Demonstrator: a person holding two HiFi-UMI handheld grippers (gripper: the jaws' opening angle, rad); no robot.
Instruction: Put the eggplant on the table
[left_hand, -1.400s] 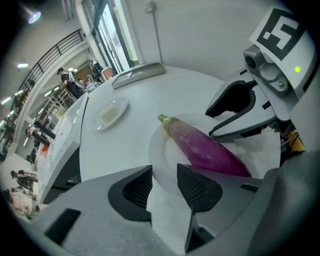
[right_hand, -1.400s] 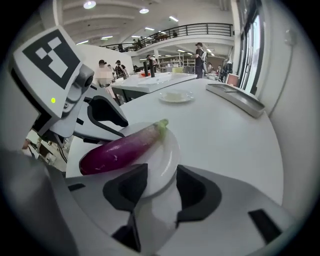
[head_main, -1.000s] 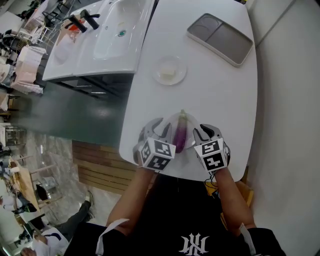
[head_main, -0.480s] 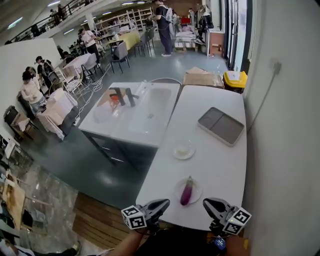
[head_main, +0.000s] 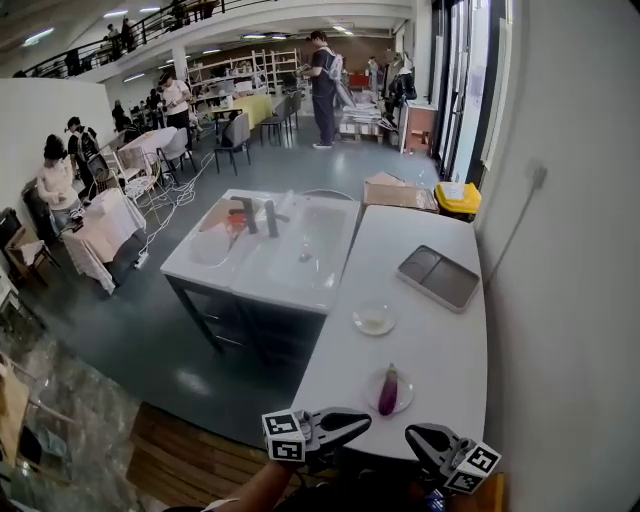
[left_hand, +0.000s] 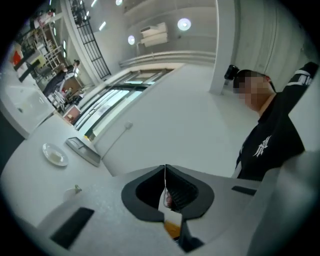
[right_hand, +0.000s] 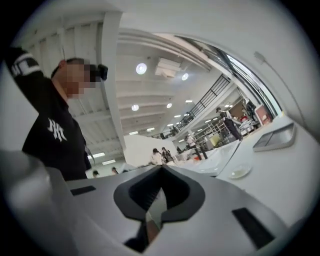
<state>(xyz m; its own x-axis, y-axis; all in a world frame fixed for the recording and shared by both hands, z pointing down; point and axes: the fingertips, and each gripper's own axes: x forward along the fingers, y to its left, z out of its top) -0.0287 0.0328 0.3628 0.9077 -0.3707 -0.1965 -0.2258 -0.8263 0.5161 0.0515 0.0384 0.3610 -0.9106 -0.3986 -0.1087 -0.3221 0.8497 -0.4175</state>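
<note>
Head view, eggplant (head_main: 388, 391): one, lying on the near plate (head_main: 372, 398) of the white table (head_main: 440, 345), not yet on the bare top.
Head view, bearing: just beyond my two grippers and between them, its long axis running away from me.
Head view, nearer tip: I judge the left gripper (head_main: 366, 421) a shade closer than the right gripper (head_main: 411, 436).
Head view, count: two plates, one tray (head_main: 440, 277).
Left gripper view, jaws: the left gripper (left_hand: 165, 168) is pressed together, with nothing between.
Right gripper view, jaws: the right gripper (right_hand: 161, 168) is pressed together and empty; no eggplant is in sight.
</note>
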